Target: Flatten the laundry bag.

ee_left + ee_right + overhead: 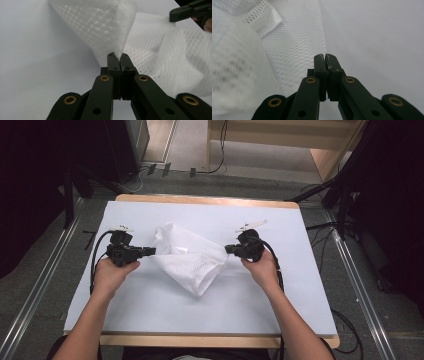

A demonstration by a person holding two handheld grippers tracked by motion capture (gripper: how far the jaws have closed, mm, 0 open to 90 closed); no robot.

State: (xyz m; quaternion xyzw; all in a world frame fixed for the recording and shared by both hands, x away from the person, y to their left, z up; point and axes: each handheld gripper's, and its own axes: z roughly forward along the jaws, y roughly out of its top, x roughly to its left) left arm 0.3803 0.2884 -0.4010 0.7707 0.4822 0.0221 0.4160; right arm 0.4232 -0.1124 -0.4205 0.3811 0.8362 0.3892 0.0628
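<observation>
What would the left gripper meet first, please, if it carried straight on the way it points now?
The left gripper is already shut on a corner of the white mesh cloth, so it would push into that cloth first. Beyond it, probably the right gripper, though depth is unclear.

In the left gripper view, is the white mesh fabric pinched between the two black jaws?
Yes, the left gripper has its jaws closed together, and a corner of the white mesh fabric rises from between their tips.

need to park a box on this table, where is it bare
Bare: the white table top between the mesh cloth and the near edge, and the far strip behind it. Crowded: the middle, where the left gripper and right gripper flank the cloth.
</observation>
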